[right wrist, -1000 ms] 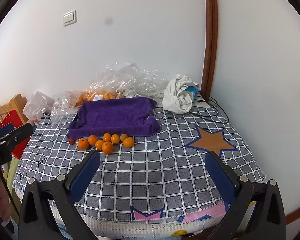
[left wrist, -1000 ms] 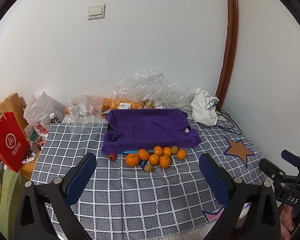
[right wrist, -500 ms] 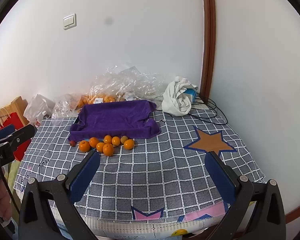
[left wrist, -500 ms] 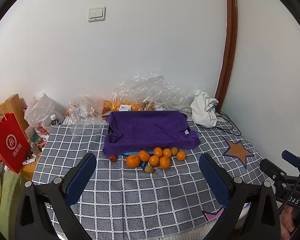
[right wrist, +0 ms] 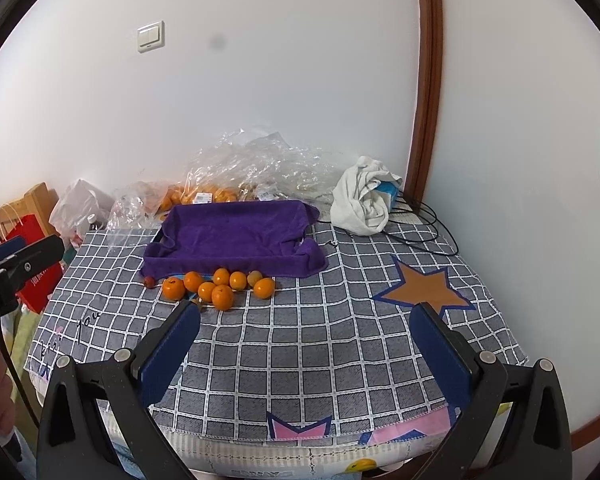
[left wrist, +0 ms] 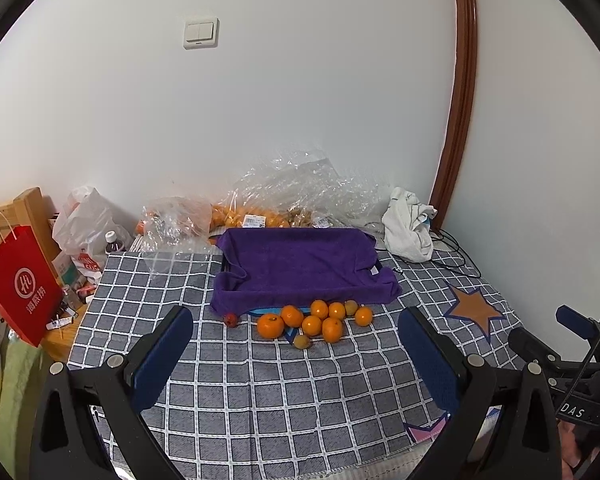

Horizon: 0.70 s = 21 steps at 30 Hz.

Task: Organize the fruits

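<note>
Several oranges (left wrist: 312, 320) lie in a cluster on the checked tablecloth (left wrist: 260, 392), just in front of a tray lined with a purple towel (left wrist: 300, 264). Two small greenish-brown fruits (left wrist: 302, 341) and a small red fruit (left wrist: 231, 319) lie among them. The cluster also shows in the right wrist view (right wrist: 220, 286), with the purple tray (right wrist: 236, 236) behind it. My left gripper (left wrist: 296, 344) is open and empty, held above the near part of the table. My right gripper (right wrist: 306, 340) is open and empty, to the right of the left one.
Clear plastic bags (left wrist: 300, 196) with more oranges lie behind the tray against the wall. A white crumpled cloth (left wrist: 408, 228) and black cables (right wrist: 424, 220) are at the back right. A red paper bag (left wrist: 20, 276) and clutter stand left of the table.
Both grippers have risen and tilted a little, so the table and fruit sit lower in both views. Both stay open and nothing on the table has moved.
</note>
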Motion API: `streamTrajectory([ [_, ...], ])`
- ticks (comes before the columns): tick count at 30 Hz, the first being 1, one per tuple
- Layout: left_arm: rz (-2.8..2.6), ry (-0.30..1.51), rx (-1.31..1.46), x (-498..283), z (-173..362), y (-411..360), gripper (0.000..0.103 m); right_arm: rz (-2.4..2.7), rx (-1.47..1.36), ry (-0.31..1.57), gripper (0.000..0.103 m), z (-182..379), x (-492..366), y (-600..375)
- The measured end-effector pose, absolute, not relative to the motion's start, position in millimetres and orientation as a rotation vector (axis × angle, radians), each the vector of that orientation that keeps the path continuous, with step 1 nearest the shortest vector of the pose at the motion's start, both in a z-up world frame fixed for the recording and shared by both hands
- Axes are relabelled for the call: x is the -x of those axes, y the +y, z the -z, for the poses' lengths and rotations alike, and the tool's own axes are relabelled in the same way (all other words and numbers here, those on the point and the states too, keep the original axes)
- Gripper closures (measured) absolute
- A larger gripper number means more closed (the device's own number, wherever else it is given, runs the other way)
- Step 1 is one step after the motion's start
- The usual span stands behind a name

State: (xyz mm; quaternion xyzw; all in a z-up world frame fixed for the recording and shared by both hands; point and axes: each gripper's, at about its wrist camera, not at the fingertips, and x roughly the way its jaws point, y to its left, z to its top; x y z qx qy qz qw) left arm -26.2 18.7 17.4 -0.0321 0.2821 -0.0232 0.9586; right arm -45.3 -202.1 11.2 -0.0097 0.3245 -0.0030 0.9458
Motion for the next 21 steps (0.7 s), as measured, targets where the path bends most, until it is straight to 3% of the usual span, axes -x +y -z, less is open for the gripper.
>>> streamTrajectory([
  [21,0.024,0.577,0.074,19.8,-14.0,29.5,0.000,-0.018,0.051,0.665,0.000,-5.4,42.1,-187.9],
])
